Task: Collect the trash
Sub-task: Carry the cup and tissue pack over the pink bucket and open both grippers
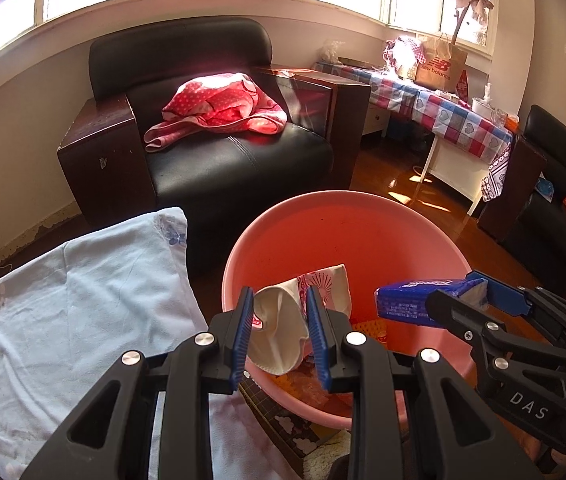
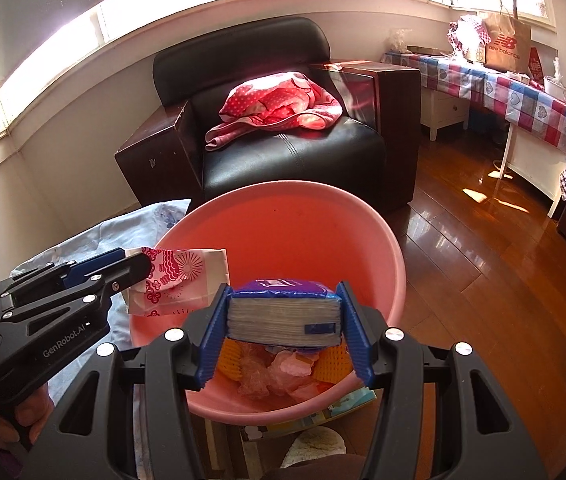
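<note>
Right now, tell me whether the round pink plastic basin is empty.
Not empty: the round pink plastic basin holds crumpled clear plastic wrap and orange mesh pieces at its bottom.

Both grippers are black plastic linkages with cut-out arms, round silver screw heads at the joints and ribbed blue pads on the fingers. The left gripper (image 1: 279, 322) carries white "GenRobot.AI" lettering on its side; the right gripper (image 2: 283, 334) carries "DAS"
</note>
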Motion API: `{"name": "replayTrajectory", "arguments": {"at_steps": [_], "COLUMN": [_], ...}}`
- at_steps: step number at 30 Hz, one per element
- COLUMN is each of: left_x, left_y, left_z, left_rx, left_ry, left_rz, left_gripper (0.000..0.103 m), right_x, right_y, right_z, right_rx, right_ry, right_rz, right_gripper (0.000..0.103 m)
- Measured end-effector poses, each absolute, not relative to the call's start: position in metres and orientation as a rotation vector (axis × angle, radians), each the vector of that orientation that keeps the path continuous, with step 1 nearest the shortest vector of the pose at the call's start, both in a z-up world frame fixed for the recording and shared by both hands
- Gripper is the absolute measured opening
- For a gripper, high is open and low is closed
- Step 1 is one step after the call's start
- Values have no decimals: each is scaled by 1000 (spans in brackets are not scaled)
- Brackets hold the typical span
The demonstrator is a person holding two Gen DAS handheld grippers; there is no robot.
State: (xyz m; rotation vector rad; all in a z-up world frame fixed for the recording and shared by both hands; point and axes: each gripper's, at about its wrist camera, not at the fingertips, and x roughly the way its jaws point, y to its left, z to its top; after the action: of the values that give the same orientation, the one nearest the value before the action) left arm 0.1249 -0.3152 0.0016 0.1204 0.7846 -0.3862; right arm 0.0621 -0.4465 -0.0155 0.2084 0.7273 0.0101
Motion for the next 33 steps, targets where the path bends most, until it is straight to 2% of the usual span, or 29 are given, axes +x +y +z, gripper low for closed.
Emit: {"name": "replayTrajectory", "arguments": {"at_steps": [16,20,25,33], "left_x": [136,133,128,122], "left_y": [-326,-326,-327,-323], "left_z": [-17,-17,-15,-8], "left_rx": [111,109,108,96], "left_ry": [835,831,819,800], "left_rz": [-427,-424,-433,-435], "left_gripper": [27,41,46,49], "right_x": [74,75,76,70], "right_y": [-447,-449,-451,-452], "right_z": [-34,-36,-36,-31], "right_rx": [200,210,220,230], "right_ry": [780,790,800,783], "right_rz": [5,3,-1,8], "right_gripper": [54,54,54,54]}}
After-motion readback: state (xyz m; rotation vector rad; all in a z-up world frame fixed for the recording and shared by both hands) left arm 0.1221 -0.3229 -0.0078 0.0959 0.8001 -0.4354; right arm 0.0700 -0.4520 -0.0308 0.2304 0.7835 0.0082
